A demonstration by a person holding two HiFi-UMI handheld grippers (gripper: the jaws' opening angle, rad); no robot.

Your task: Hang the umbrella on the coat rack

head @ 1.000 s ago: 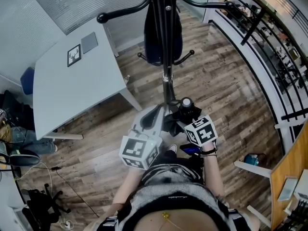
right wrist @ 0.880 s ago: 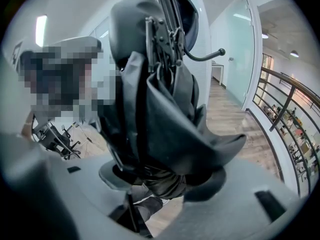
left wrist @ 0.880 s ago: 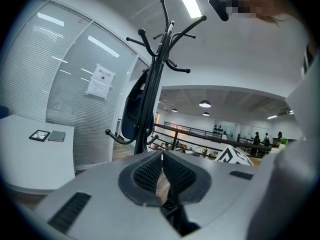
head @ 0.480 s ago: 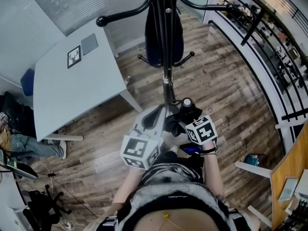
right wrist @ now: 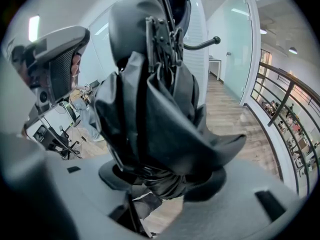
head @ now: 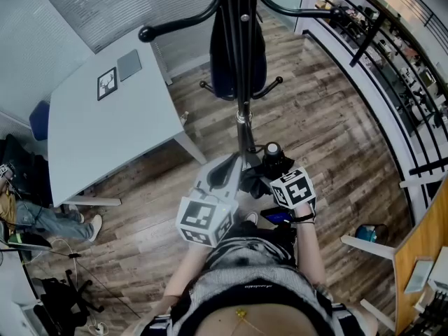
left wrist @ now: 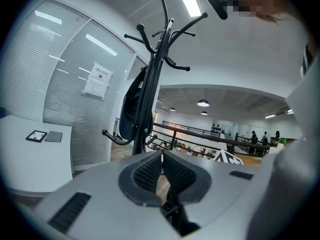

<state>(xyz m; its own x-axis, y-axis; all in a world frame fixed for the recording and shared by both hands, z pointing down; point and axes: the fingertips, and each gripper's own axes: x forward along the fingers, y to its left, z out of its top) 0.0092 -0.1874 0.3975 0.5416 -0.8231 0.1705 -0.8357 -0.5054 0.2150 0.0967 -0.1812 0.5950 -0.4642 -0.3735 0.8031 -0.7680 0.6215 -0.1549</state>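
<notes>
Folded umbrella (right wrist: 150, 109) facing the coat rack (head: 241, 61)
right gripper (right wrist: 160, 179) clamped on its soft, slippery fabric; light, so take the stiff shaft; left gripper (left wrist: 161, 171) pinched together, empty.

Coat rack (head: 242, 117) stood at top centre; table (head: 105, 138) lay at left; umbrella (head: 250, 180) was at centre, below the rack's pole.

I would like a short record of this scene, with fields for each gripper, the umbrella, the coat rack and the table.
left gripper: fingers shut, nothing seen between them
right gripper: shut on the folded black umbrella
umbrella state: not yet hung
coat rack: black, upright, ahead of both grippers; a dark item hangs on it
table: white, left of the coat rack
</notes>
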